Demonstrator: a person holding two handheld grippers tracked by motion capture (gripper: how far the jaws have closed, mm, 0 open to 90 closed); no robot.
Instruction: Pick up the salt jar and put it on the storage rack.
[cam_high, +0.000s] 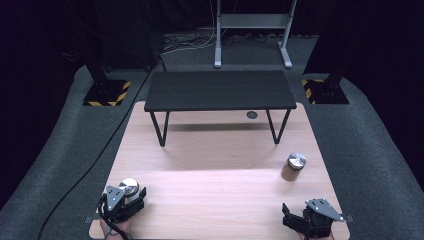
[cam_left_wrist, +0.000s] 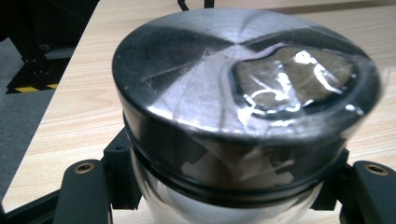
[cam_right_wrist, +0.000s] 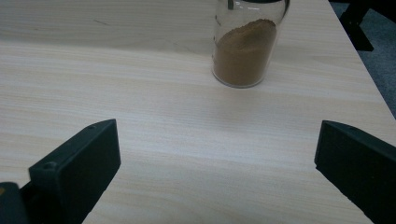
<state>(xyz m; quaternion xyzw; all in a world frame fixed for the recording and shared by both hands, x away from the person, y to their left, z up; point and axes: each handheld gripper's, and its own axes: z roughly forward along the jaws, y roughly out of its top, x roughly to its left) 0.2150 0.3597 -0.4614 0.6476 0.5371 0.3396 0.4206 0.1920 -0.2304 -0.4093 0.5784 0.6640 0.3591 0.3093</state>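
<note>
Left gripper (cam_high: 131, 197) closed on a jar (cam_left_wrist: 243, 121) at the near left corner of the tabletop (cam_high: 210, 165); in the left gripper view its jaws sit against the glass just under the dark metal lid (cam_left_wrist: 219, 70), so we read this as the grasp step, made but not yet tested by a lift. The jar's contents are hard to tell from here; tape or film glints on the lid. Right gripper (cam_high: 292, 216) waits at the near right corner, jaws spread wide with nothing between them; ahead of it stands a second jar (cam_right_wrist: 246, 46), upright, part filled with brown powder, well apart from the jaws. Next move, as we judge it: a straight lift of the left jar, keeping it upright, since the glass is smooth and the grip sits high near the lid; where it should go we cannot tell, though the small black shelf-table (cam_high: 219, 90) at the far end of the tabletop is one likely place. Surface is pale wood grain, matt, with a small round grommet (cam_high: 252, 115) near the far edge. Room dark, grey carpet (cam_high: 360, 150) around, hazard-striped stand bases (cam_high: 106, 94) at both far corners, a metal frame (cam_high: 252, 22) beyond.
</note>
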